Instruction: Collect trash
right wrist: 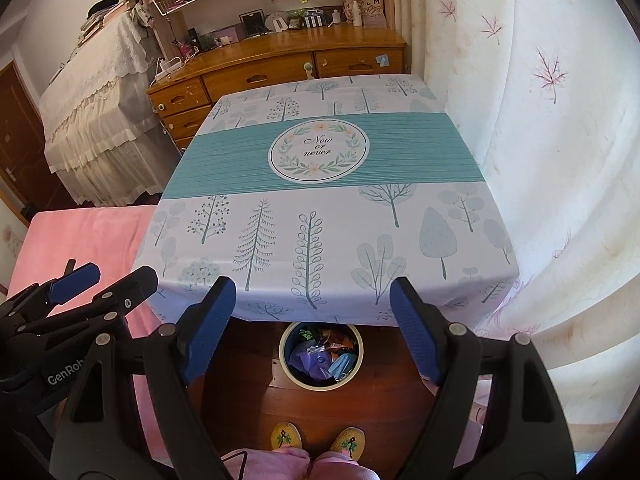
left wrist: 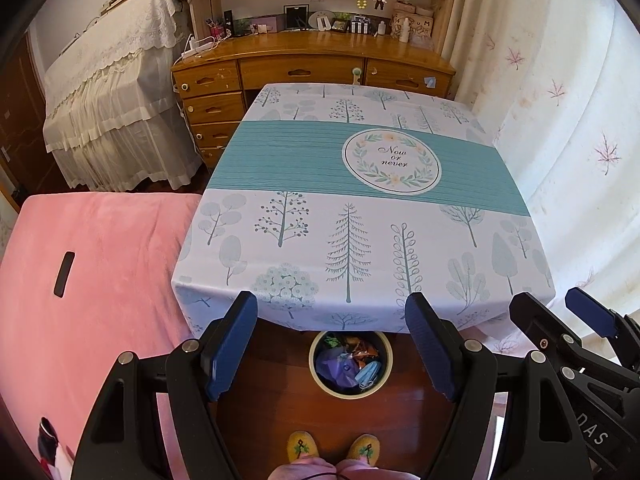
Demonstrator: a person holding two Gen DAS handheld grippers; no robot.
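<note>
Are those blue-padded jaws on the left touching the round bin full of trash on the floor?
Apart. In the left wrist view the left gripper hangs open above the round cream-rimmed trash bin, nothing between its jaws.

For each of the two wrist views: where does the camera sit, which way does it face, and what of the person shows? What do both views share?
Left wrist: sits on the left gripper, tilted down over the tree-print tablecloth; open jaws, yellow slippers and the right gripper show.
Right wrist: sits on the right gripper, same downward tilt; open jaws, slippers and the left gripper show.
Shared: the tablecloth, the round cream trash bin on the wooden floor, the wooden desk.
</note>
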